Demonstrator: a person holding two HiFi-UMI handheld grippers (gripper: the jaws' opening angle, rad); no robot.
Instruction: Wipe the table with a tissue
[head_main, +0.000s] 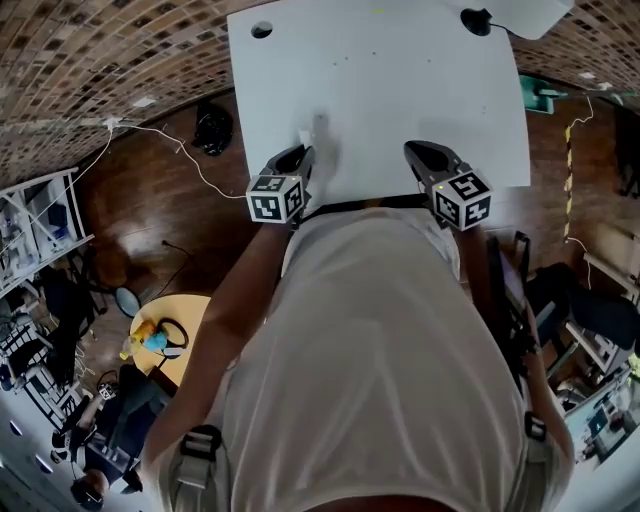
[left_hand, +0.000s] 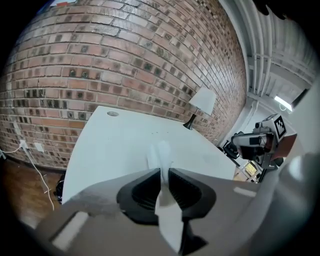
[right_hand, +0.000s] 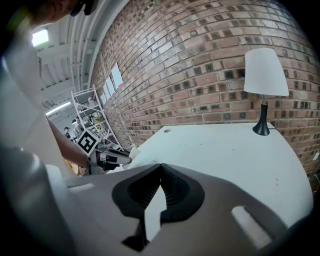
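Note:
In the head view the white table (head_main: 400, 90) fills the top, and both grippers hang over its near edge. My left gripper (head_main: 305, 152) is shut on a white tissue (head_main: 319, 135) that sticks out past the tips, over the tabletop. The left gripper view shows the tissue (left_hand: 161, 156) pinched between the black pads and trailing down behind them, with the table (left_hand: 115, 150) beyond. My right gripper (head_main: 416, 152) is off to the right, its tips together with nothing between them. In the right gripper view its jaws (right_hand: 161, 166) meet above the table (right_hand: 225, 150), and the left gripper (right_hand: 107, 159) shows at the left.
A white-shaded lamp (right_hand: 265, 75) on a black base (head_main: 478, 20) stands at the table's far right corner. A cable hole (head_main: 262, 30) sits at the far left corner. A brick wall rises behind the table. On the wooden floor are cables, shelving at the left and a small round yellow table (head_main: 185, 320).

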